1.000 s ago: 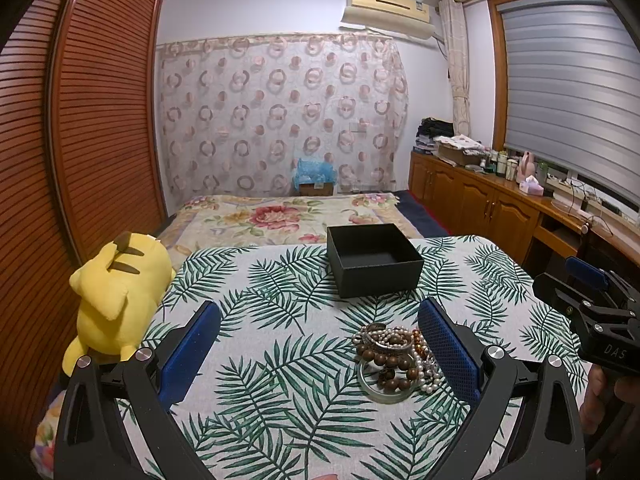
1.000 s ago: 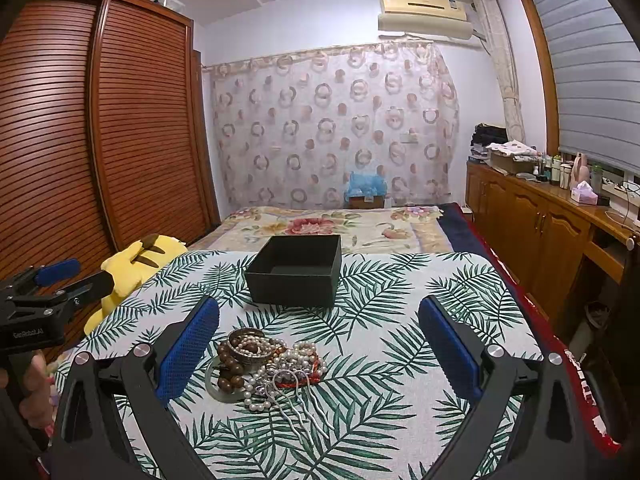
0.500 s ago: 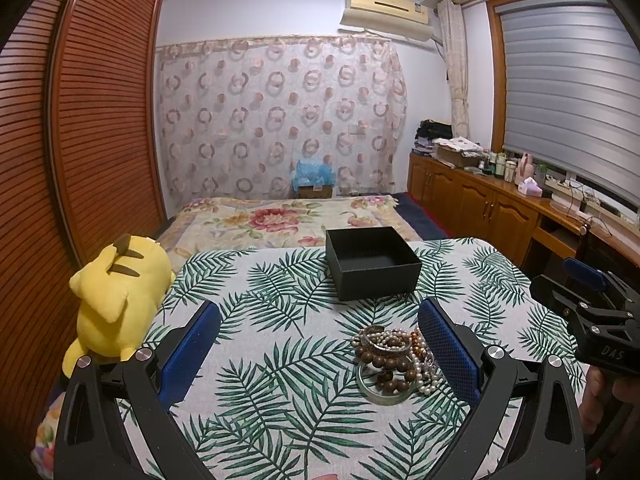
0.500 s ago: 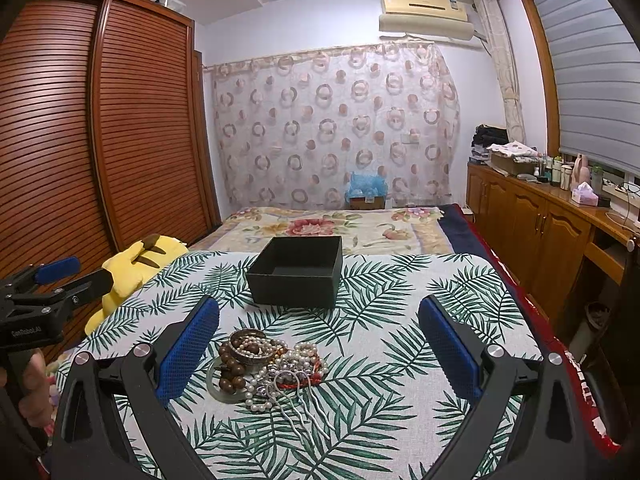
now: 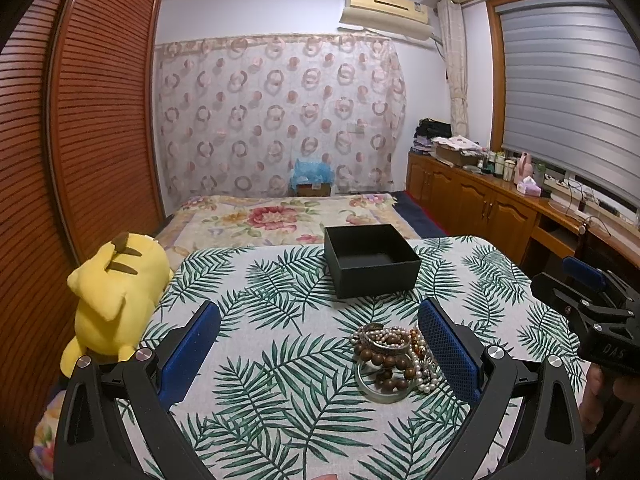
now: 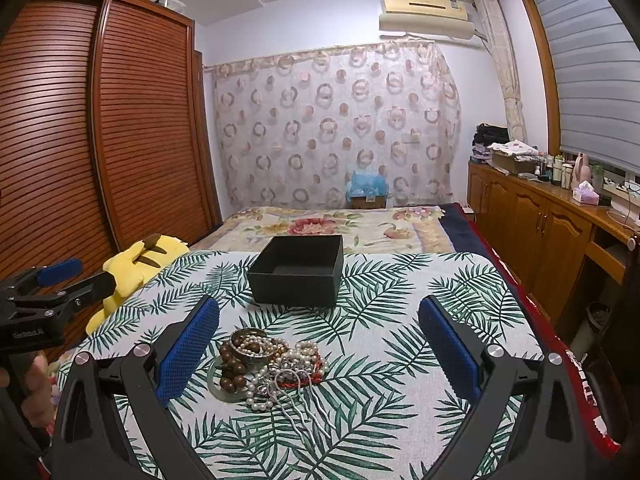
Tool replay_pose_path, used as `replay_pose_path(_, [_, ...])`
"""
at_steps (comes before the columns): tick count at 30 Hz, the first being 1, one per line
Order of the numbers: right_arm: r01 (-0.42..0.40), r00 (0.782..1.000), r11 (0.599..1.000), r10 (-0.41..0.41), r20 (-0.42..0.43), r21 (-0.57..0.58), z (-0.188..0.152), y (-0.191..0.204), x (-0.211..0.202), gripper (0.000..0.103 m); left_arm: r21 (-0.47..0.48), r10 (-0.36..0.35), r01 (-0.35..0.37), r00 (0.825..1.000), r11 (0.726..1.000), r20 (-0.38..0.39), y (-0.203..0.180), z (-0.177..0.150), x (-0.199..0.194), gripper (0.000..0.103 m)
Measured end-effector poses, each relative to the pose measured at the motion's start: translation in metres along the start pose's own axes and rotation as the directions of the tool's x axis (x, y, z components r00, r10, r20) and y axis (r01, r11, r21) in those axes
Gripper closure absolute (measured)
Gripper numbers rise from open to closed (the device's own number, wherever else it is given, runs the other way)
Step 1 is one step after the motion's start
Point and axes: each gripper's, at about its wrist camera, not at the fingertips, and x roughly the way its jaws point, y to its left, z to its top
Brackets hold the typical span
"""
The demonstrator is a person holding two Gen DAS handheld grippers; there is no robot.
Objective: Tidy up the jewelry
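Observation:
A heap of jewelry (image 5: 394, 358) (image 6: 268, 364) lies on the palm-leaf tablecloth: brown bead bracelets, pearl strands, a pale green bangle and a silver hair fork (image 6: 296, 400). Beyond it stands an empty black box (image 5: 371, 259) (image 6: 298, 269). My left gripper (image 5: 320, 344) is open, and the heap sits just inside its right blue pad. My right gripper (image 6: 318, 346) is open too, with the heap near its left blue pad. Each gripper shows at the edge of the other's view, held by a hand.
A yellow plush toy (image 5: 116, 292) lies at the table's left edge. Behind the table is a bed with a floral cover (image 5: 280, 216). Wooden wardrobe doors (image 6: 80, 140) stand left, a wooden cabinet (image 6: 540, 232) right.
Both grippers stay open and nearly still. The left view has shifted slightly; the heap and box have not moved.

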Motion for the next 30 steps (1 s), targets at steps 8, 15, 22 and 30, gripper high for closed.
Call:
replay_pose_path(8, [-0.017, 0.998, 1.000, 0.016, -0.053, -0.009, -0.009, -0.003, 0.012, 0.003, 0.009, -0.040, 0.041, 0.997, 0.999, -0.073, 0.001, -0.012, 0.024, 0.008])
replay_pose_path(15, [-0.023, 0.993, 1.000, 0.023, -0.111, 0.004, -0.029, -0.021, 0.027, 0.003, 0.026, -0.083, 0.088, 0.986, 0.996, -0.147, -0.005, -0.033, 0.052, 0.007])
replay_pose_path(22, [-0.052, 0.981, 0.999, 0.048, -0.186, -0.016, -0.047, -0.027, 0.045, 0.007, 0.031, -0.124, 0.133, 0.970, 0.991, -0.209, -0.008, -0.048, 0.075, 0.008])
replay_pose_path(30, [-0.088, 0.961, 0.996, 0.077, -0.266, -0.029, -0.062, -0.029, 0.057, 0.008, 0.075, -0.168, 0.197, 0.943, 0.978, -0.288, -0.019, -0.055, 0.105, 0.008])
